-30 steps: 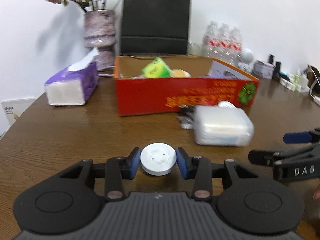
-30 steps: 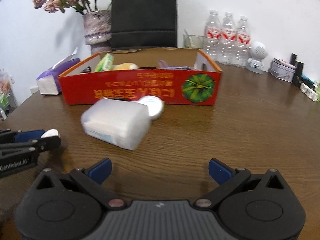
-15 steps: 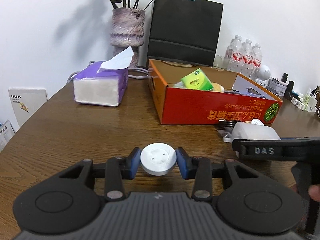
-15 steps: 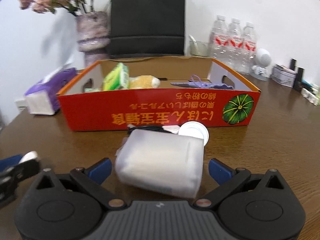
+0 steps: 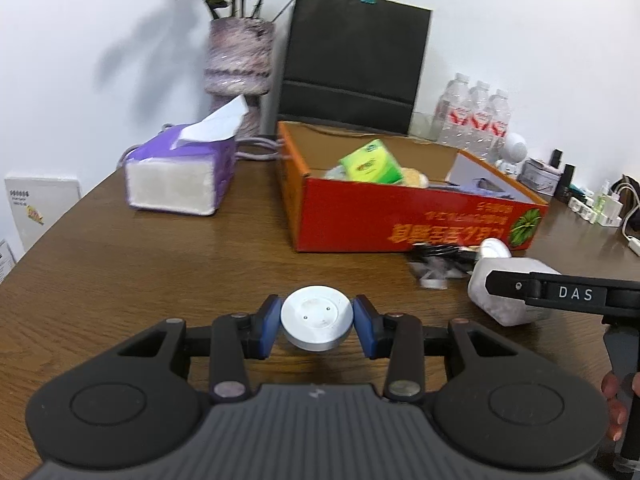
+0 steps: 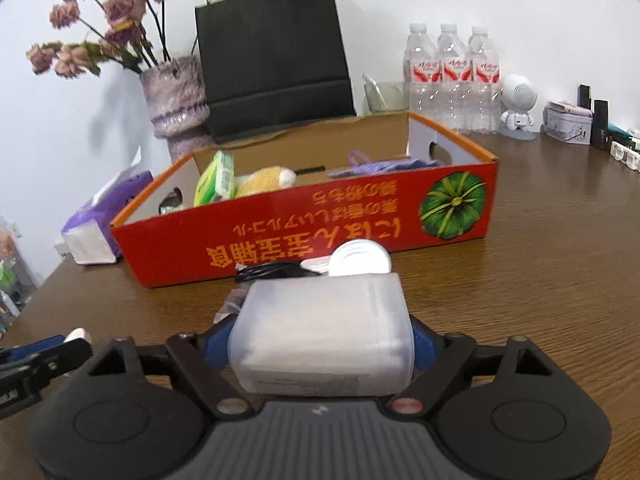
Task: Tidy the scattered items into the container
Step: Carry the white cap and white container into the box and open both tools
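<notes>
Three water bottles (image 6: 451, 76), one red cardboard box (image 6: 304, 224), one tissue pack (image 5: 180, 176), one vase (image 5: 239, 60), one black paper bag (image 6: 272, 52). Left claw (image 5: 317, 324) clamped on a round white puck (image 5: 317, 318), smooth and flat-topped, lifted over the wooden table (image 5: 140, 264). Right claw (image 6: 320, 348) closing around a soft frosted plastic pack (image 6: 322, 338), blue pads right at its sides, pressing or not, can't tell. Pack sitting just in front of the box, beside a white disc (image 6: 360, 258) and black cable (image 6: 268, 270).
</notes>
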Demonstrator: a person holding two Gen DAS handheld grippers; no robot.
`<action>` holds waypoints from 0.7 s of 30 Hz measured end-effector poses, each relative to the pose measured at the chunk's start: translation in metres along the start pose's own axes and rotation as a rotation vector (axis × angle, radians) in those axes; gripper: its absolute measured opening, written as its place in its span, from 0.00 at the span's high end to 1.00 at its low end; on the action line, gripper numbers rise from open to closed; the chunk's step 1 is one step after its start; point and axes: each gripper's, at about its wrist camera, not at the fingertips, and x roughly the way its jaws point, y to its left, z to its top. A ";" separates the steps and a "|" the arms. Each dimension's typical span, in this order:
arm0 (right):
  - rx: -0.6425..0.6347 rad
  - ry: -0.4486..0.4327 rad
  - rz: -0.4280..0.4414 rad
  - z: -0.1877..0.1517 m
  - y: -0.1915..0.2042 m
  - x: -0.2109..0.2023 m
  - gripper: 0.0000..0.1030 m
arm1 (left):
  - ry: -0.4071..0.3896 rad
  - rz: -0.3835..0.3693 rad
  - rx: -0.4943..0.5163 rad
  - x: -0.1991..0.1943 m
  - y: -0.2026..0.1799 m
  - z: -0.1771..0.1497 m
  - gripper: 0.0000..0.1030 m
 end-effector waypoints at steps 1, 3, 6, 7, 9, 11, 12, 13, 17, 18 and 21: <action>-0.001 -0.006 0.005 0.000 -0.003 -0.004 0.20 | -0.003 -0.007 0.005 0.000 -0.005 0.001 0.61; -0.009 -0.008 0.015 0.001 -0.009 -0.009 0.20 | -0.006 -0.020 0.013 0.001 -0.015 0.003 0.61; -0.037 0.009 0.035 0.000 -0.015 -0.013 0.20 | -0.003 -0.037 0.028 0.004 -0.029 0.003 0.61; -0.054 0.020 0.041 -0.001 -0.016 -0.014 0.20 | -0.001 -0.040 0.032 0.005 -0.033 0.003 0.61; -0.089 0.039 0.043 -0.004 -0.019 -0.014 0.20 | 0.003 -0.045 0.038 0.007 -0.038 0.002 0.61; -0.111 0.058 0.042 -0.005 -0.021 -0.010 0.17 | 0.008 -0.044 0.038 0.008 -0.042 0.000 0.61; -0.112 0.074 0.041 -0.005 -0.022 -0.006 0.14 | 0.009 -0.043 0.039 0.009 -0.043 -0.001 0.61; -0.109 0.086 0.039 -0.005 -0.023 -0.003 0.13 | 0.011 -0.041 0.039 0.009 -0.044 -0.001 0.61; -0.144 0.088 0.029 -0.006 -0.019 0.008 0.15 | 0.019 -0.028 0.036 0.009 -0.043 -0.002 0.61; -0.160 0.083 0.029 -0.007 -0.017 0.008 0.18 | 0.018 -0.025 0.036 0.009 -0.043 -0.002 0.61; -0.175 0.066 0.047 -0.005 -0.017 -0.001 0.21 | 0.002 -0.016 0.035 0.006 -0.041 0.003 0.61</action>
